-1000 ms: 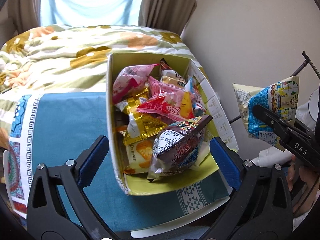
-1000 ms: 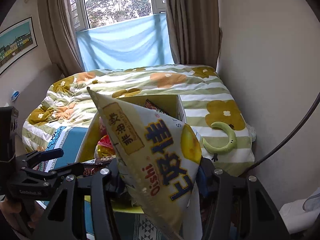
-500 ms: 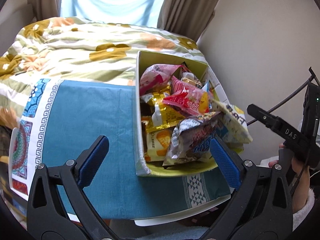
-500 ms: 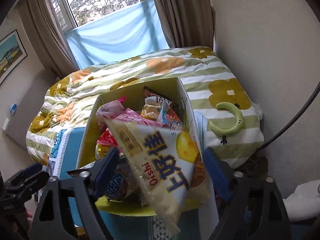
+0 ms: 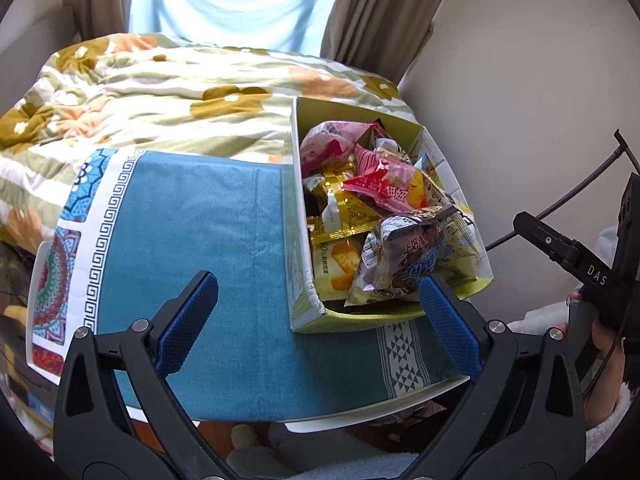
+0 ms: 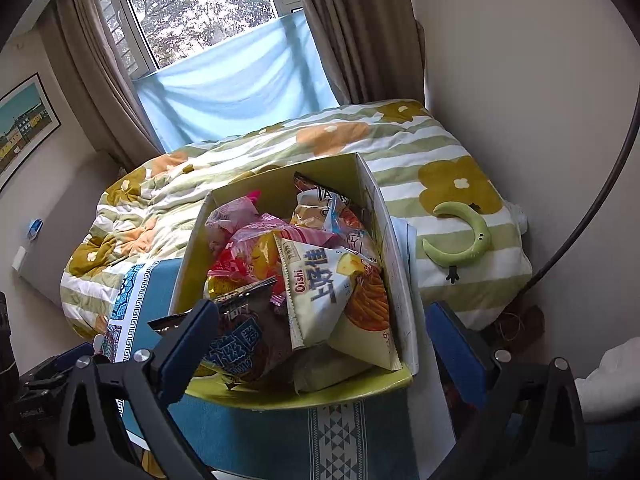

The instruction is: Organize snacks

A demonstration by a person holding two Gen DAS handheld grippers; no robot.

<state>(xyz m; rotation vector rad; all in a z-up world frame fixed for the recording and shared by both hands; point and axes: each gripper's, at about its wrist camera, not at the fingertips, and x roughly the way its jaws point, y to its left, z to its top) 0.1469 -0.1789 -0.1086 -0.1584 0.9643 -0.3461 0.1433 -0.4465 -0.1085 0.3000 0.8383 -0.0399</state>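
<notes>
A yellow-green cardboard box stands on the right part of a small table with a blue cloth. It is heaped with snack bags. A cream Oishi bag lies on top at the box's near right, beside a dark brown bag. A pink-red bag lies further in. My left gripper is open and empty, in front of the box's near left corner. My right gripper is open and empty, just before the box's near end.
A bed with a flowered, striped quilt lies behind the table. A green crescent toy rests on the bed right of the box. A wall is close on the right. The right gripper's body shows at the left wrist view's right edge.
My right gripper let go of the cream Oishi bag, which now lies in the box, and drew back. My left gripper moved left and back from the box.
</notes>
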